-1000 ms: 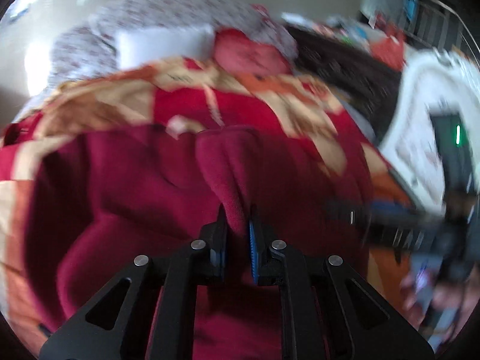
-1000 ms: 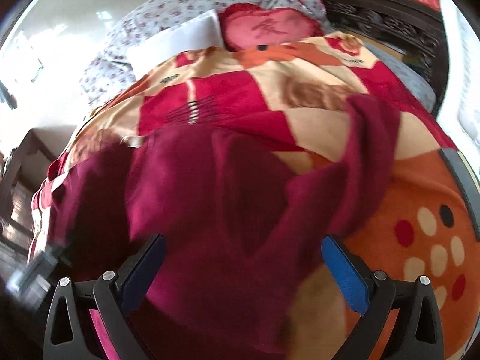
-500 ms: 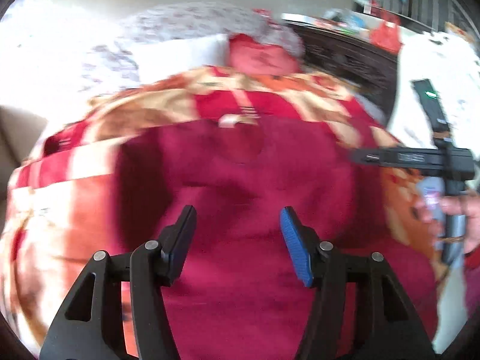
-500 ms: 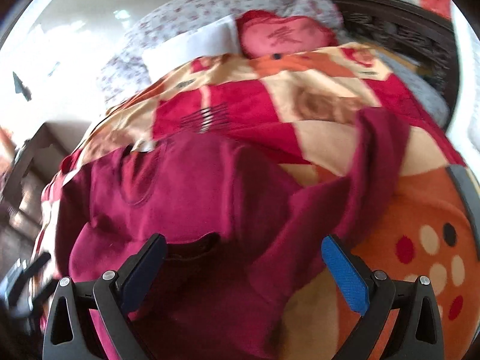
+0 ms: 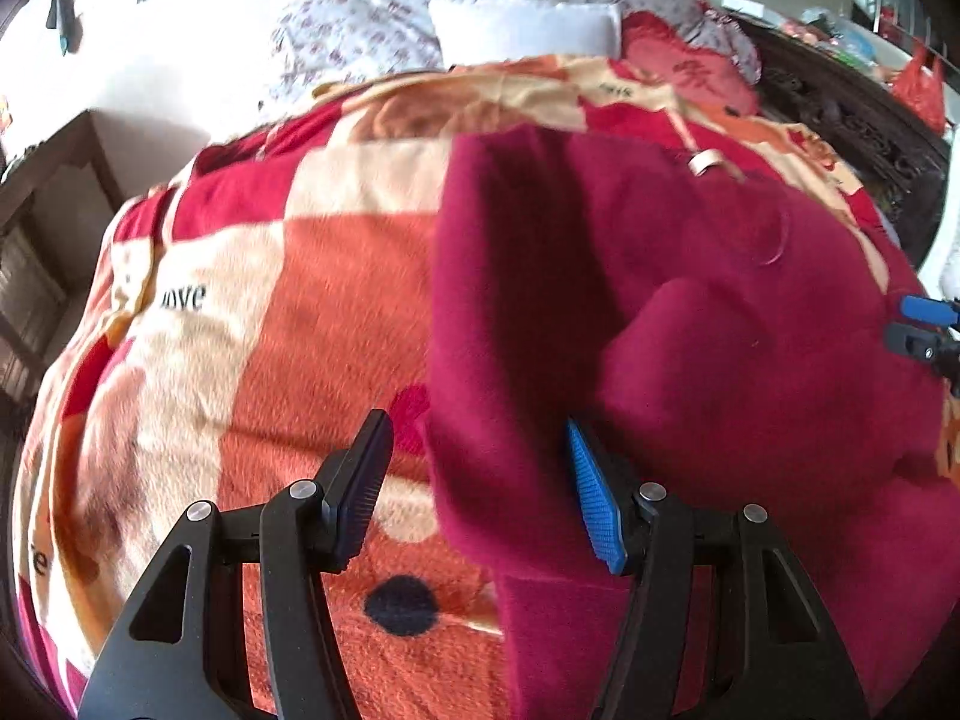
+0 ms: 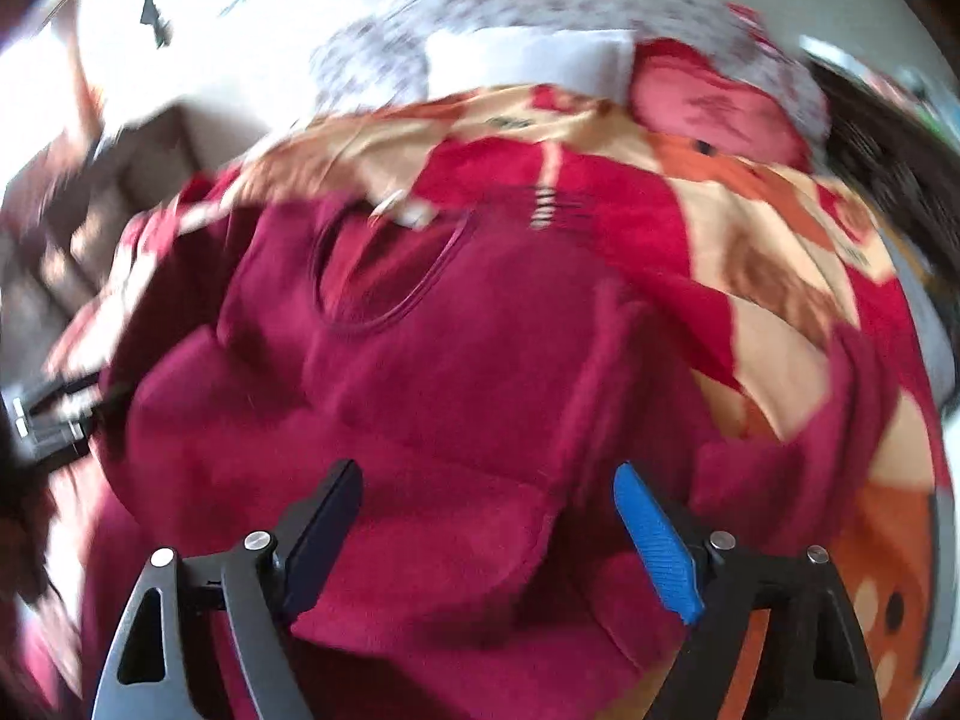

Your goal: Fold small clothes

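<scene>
Maroon top (image 5: pixel 708 324) lies flat-ish on the patterned blanket (image 5: pixel 288 312) covering the bed, one sleeve folded in across the body, neckline (image 6: pixel 384 276) toward the pillows (image 5: pixel 528 24). Left tool (image 5: pixel 477 492) spread, pinching nothing; garment's left edge sits between its pads, not pressed. Right tool (image 6: pixel 489 531) also spread, jaws have just been closing, pads not gripping; it hovers over the lower body fabric. Right-wrist view is motion-blurred.
</scene>
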The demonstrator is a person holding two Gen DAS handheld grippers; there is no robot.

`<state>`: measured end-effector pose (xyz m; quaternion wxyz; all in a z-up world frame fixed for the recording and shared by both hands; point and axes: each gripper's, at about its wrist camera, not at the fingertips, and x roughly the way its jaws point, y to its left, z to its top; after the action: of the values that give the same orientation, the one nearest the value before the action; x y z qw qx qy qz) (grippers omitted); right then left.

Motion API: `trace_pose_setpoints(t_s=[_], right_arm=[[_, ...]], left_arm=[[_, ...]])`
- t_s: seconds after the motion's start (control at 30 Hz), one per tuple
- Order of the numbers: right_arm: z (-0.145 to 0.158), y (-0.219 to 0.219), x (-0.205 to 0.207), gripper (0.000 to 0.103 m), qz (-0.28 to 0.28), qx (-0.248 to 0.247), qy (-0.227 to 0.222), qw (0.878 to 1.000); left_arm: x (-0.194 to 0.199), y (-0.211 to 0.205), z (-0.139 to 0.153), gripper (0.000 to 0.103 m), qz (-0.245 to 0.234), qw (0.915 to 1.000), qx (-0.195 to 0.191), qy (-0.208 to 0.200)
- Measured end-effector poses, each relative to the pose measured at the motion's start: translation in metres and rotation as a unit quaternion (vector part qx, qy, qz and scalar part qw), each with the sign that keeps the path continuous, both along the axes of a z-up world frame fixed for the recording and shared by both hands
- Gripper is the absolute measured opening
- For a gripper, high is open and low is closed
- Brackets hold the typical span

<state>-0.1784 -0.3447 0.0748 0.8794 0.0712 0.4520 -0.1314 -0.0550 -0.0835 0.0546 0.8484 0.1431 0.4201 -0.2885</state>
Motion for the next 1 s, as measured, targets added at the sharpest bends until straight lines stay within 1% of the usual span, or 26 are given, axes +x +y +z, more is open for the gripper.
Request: trace_pose_setpoints(t_s=[0.03,0.1,0.17,0.23,0.27,0.33,0.4,0.43,0.5,0.6,0.67,0.8,0.87,0.93,1.0], right_arm=[[-0.004,0.001,0.004,0.084,0.016,-0.006,0.004,1.000],[-0.014,0.004,0.013,0.084,0.057,-0.023,0.026,0.998],[-0.021,0.006,0.020,0.084,0.085,-0.048,0.043,0.994],[-0.027,0.008,0.024,0.084,0.116,-0.054,0.049,0.991],[-0.031,0.008,0.025,0.082,0.126,-0.054,0.055,0.989],[-0.034,0.008,0.026,0.073,0.134,-0.049,0.059,0.988],[-0.033,0.014,0.020,0.044,0.149,-0.044,0.051,0.987],[-0.033,0.018,0.018,0.038,0.153,-0.050,0.051,0.986],[-0.033,0.025,0.016,0.018,0.155,-0.063,0.051,0.985],[-0.030,0.030,0.016,0.007,0.152,-0.069,0.056,0.984],[-0.022,0.031,0.014,0.006,0.147,-0.083,0.052,0.984],[0.014,0.027,0.004,0.006,0.119,-0.118,0.008,0.986],[0.031,0.017,0.002,0.006,0.091,-0.145,-0.011,0.985],[0.035,0.002,0.004,0.006,0.058,-0.144,-0.009,0.988],[0.021,-0.013,0.008,0.006,0.027,-0.127,0.016,0.991]], left_arm=[[0.002,0.002,-0.003,0.058,0.002,1.0000,-0.001,0.007],[0.004,0.004,-0.006,0.058,0.004,0.9999,-0.003,0.012],[0.003,0.005,-0.006,0.058,0.004,0.9999,-0.005,0.014],[0.003,0.003,-0.007,0.058,0.004,0.9999,-0.004,0.014],[0.003,0.002,-0.008,0.058,0.004,0.9999,-0.003,0.015],[0.004,0.000,-0.009,0.058,0.005,0.9998,-0.002,0.018],[0.005,0.000,-0.009,0.058,0.008,0.9998,-0.005,0.019],[0.005,-0.001,-0.008,0.058,0.009,0.9997,-0.006,0.020],[0.006,-0.001,-0.006,0.058,0.013,0.9996,-0.012,0.020],[0.005,0.001,0.003,0.058,0.018,0.9995,-0.024,0.013],[0.004,0.003,0.011,0.058,0.020,0.9993,-0.031,0.005],[0.005,0.008,0.027,0.058,0.028,0.9983,-0.049,-0.013],[0.007,0.009,0.032,0.058,0.033,0.9975,-0.060,-0.014],[0.008,0.007,0.029,0.058,0.033,0.9976,-0.060,-0.010],[0.008,0.002,0.023,0.058,0.034,0.9983,-0.046,-0.007]])
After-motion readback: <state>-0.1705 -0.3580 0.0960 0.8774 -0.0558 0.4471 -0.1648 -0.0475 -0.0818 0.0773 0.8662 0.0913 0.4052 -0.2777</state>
